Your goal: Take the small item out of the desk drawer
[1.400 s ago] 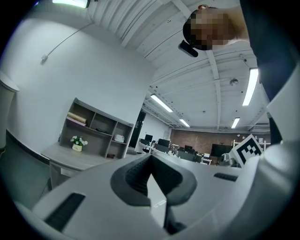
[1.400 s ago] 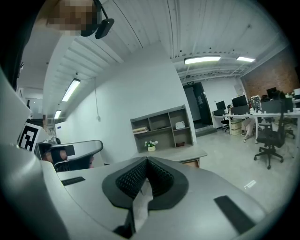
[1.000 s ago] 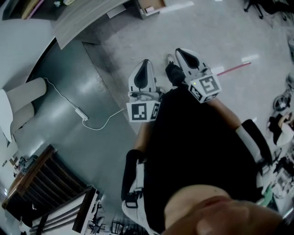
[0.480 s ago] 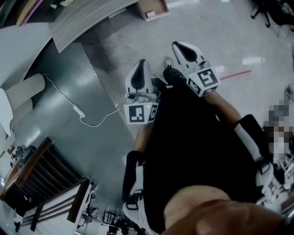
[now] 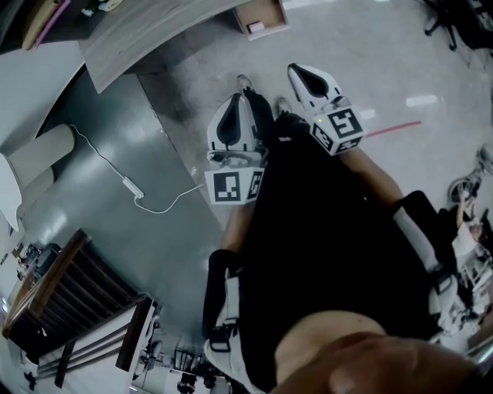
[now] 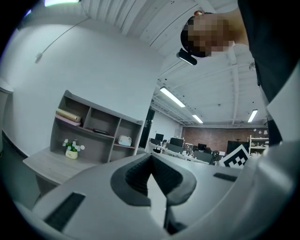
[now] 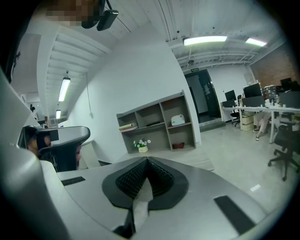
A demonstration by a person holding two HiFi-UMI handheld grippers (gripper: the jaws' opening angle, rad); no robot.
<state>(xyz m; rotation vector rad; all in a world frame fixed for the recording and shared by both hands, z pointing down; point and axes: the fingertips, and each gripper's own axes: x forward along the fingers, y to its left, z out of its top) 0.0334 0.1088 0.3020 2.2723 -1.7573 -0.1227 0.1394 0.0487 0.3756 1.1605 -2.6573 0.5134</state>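
Jaws press together tip to tip on the white left gripper [image 5: 240, 104] and on the white right gripper [image 5: 299, 71], with nothing between them. Both are held side by side in front of the person's dark-clad chest. Farther ahead, the open brown drawer [image 5: 271, 9] at the edge of the grey wood-grain desk [image 5: 146, 31] holds the small pink item [image 5: 256, 27], well apart from both grippers.
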